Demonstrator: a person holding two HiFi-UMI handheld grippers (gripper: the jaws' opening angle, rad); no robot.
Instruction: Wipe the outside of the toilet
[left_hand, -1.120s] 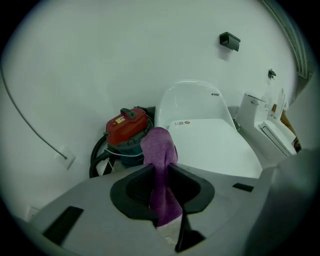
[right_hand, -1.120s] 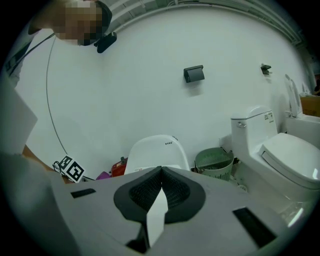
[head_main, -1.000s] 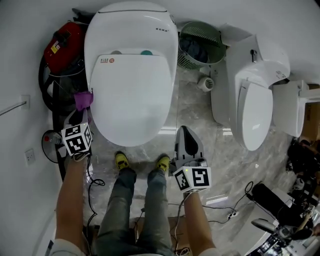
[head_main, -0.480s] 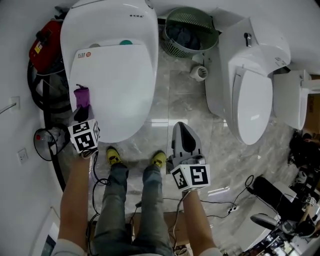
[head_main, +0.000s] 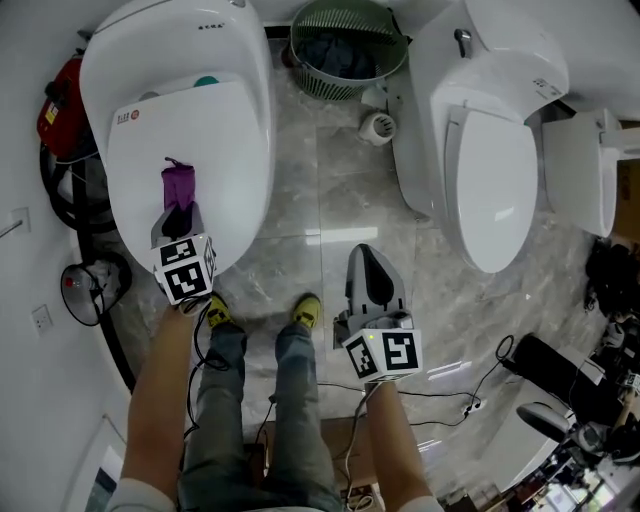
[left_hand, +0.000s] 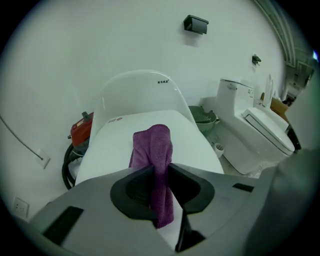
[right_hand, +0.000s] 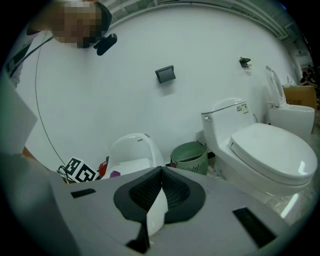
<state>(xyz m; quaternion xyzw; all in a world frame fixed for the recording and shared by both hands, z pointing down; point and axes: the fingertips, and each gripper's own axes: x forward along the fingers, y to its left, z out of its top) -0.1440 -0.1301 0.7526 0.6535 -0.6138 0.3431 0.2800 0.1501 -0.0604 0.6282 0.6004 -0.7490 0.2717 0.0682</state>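
The left claw (left_hand: 161, 169) pinches a purple cloth (left_hand: 152, 142), holding it over the closed lid of the white toilet (head_main: 235, 120) on the left, near the lid's front edge. The right claw (right_hand: 161, 171) is pressed together with nothing in it. It is held above the marble floor (head_main: 320, 190), between that toilet and a second toilet (head_main: 490, 190).

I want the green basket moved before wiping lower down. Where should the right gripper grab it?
Probably the top rim of the green basket, on the side facing the open floor. Bring the right hand-held gripper down from above, opened, one jaw inside and one outside. The slatted wall looks thin and its mouth faces up.
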